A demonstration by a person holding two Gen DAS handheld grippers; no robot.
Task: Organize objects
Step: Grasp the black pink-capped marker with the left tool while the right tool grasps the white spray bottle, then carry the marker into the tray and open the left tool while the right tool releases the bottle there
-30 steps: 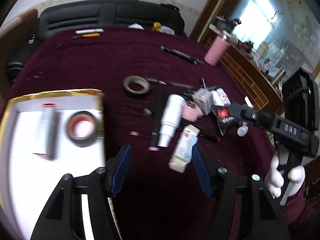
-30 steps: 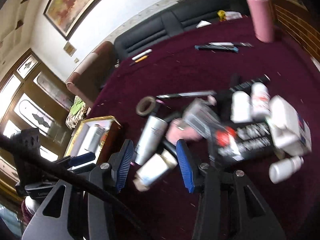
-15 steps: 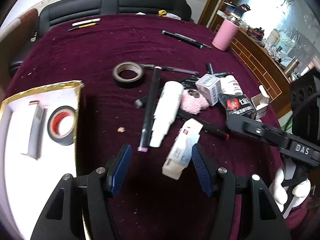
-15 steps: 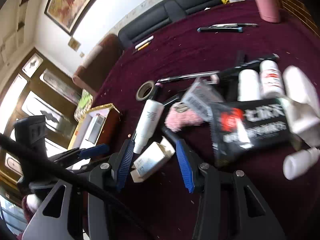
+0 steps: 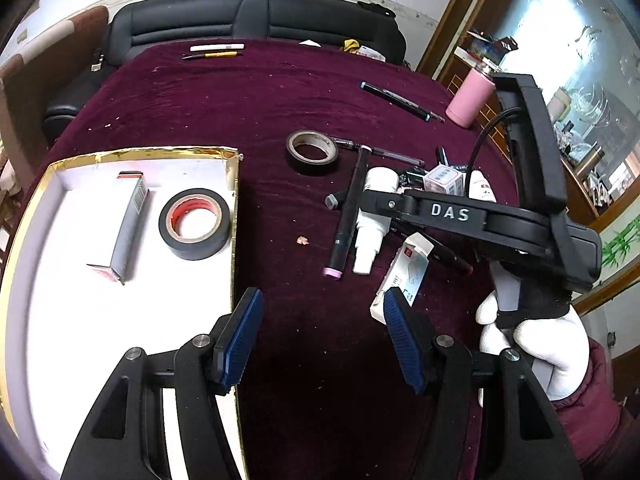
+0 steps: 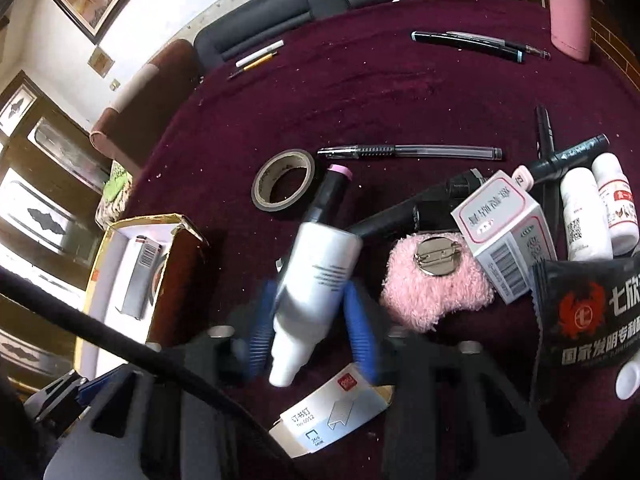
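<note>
A white bottle (image 6: 316,280) lies on the maroon cloth; it also shows in the left wrist view (image 5: 372,216). My right gripper (image 6: 308,320) is open, its blue pads on either side of the bottle, blurred by motion. My left gripper (image 5: 320,336) is open and empty above the cloth, beside the gold-rimmed white tray (image 5: 36,216). The tray holds a black tape roll (image 5: 195,224) and a grey box (image 5: 128,224). A staple box (image 6: 336,412) lies just below the bottle.
A brown tape roll (image 6: 283,186), a dark marker (image 5: 348,216), a clear pen (image 6: 408,152), a pink fluffy brooch (image 6: 436,280), a medicine box (image 6: 504,232), small white bottles (image 6: 584,208) and a black packet (image 6: 592,312) crowd the right. A pink tumbler (image 5: 470,98) stands far right.
My right gripper has moved forward past the staple box and now straddles the white bottle. My left gripper has drawn back and left, nearer the tray.
</note>
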